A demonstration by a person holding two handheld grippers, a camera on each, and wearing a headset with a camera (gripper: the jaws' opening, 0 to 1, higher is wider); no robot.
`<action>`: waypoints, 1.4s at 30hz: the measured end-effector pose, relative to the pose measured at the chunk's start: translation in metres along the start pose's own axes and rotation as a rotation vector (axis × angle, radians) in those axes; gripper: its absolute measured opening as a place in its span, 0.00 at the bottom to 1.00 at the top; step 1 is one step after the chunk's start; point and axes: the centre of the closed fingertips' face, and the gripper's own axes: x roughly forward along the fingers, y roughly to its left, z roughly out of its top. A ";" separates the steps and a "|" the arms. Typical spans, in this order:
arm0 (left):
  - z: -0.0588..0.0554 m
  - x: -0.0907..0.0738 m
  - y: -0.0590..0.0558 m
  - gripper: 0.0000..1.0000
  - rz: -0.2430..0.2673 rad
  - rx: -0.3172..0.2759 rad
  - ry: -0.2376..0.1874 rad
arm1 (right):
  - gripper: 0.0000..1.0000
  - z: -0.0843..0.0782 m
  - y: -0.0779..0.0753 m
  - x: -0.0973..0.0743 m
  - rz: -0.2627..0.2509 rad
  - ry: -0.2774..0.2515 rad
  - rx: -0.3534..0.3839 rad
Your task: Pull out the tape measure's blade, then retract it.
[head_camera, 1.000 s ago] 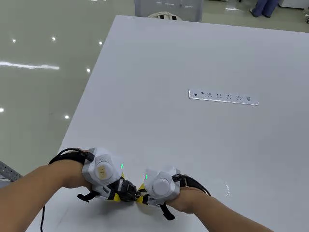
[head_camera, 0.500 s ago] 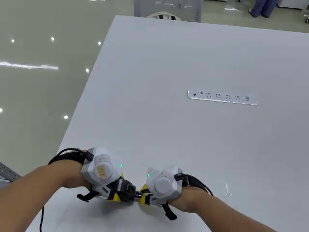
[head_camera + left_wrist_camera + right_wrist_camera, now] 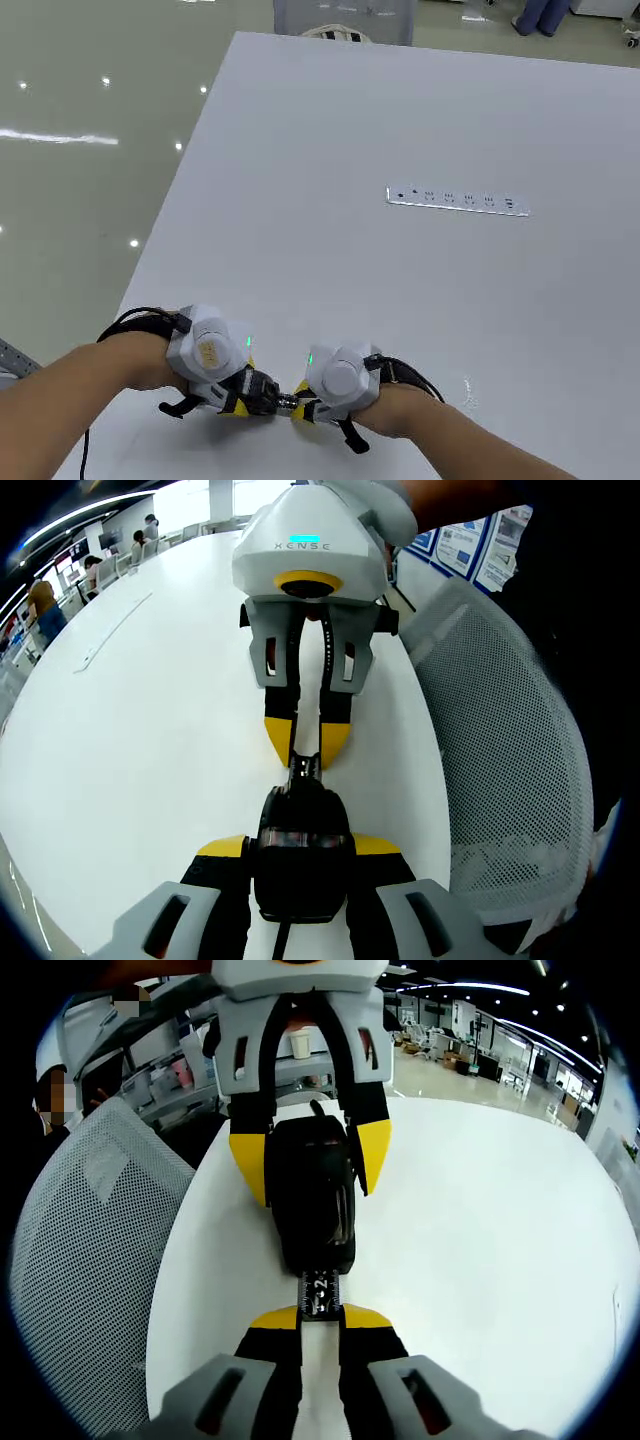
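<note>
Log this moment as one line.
left tongs shut on tape measure | right tongs shut on blade | blade barely out

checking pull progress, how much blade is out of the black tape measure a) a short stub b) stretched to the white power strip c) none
a: a short printed blade stub spans from the black tape measure case in the left gripper to the shut jaws of the right gripper.

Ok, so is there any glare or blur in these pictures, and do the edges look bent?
Head view: sharp, with light reflections on the glossy floor. Left gripper view: fisheye bends the table edge; tape measure crisp. Right gripper view: same bending; blade digits readable.
</note>
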 end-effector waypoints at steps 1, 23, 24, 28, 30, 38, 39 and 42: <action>0.000 0.000 0.000 0.34 0.002 -0.001 0.000 | 0.12 0.001 0.000 0.001 0.001 0.005 0.000; 0.000 0.000 0.000 0.34 0.000 -0.006 -0.003 | 0.15 0.000 0.000 0.001 0.002 0.035 -0.047; 0.000 0.000 0.000 0.34 0.000 -0.007 -0.004 | 0.15 0.000 0.000 0.001 0.002 0.034 -0.047; -0.001 0.000 0.000 0.34 -0.001 -0.010 -0.002 | 0.16 0.002 0.001 0.003 0.009 0.019 -0.024; -0.001 0.000 -0.001 0.34 0.000 -0.010 -0.002 | 0.22 0.009 0.000 0.005 0.003 -0.014 -0.001; -0.001 0.000 -0.001 0.34 0.001 -0.011 -0.001 | 0.16 0.010 0.001 0.011 -0.002 0.004 -0.067; -0.001 0.000 -0.001 0.34 0.001 -0.011 -0.001 | 0.15 0.009 0.000 0.011 -0.001 0.005 -0.065; -0.001 0.000 -0.001 0.34 -0.001 -0.012 -0.002 | 0.15 0.010 0.000 0.011 -0.002 0.008 -0.067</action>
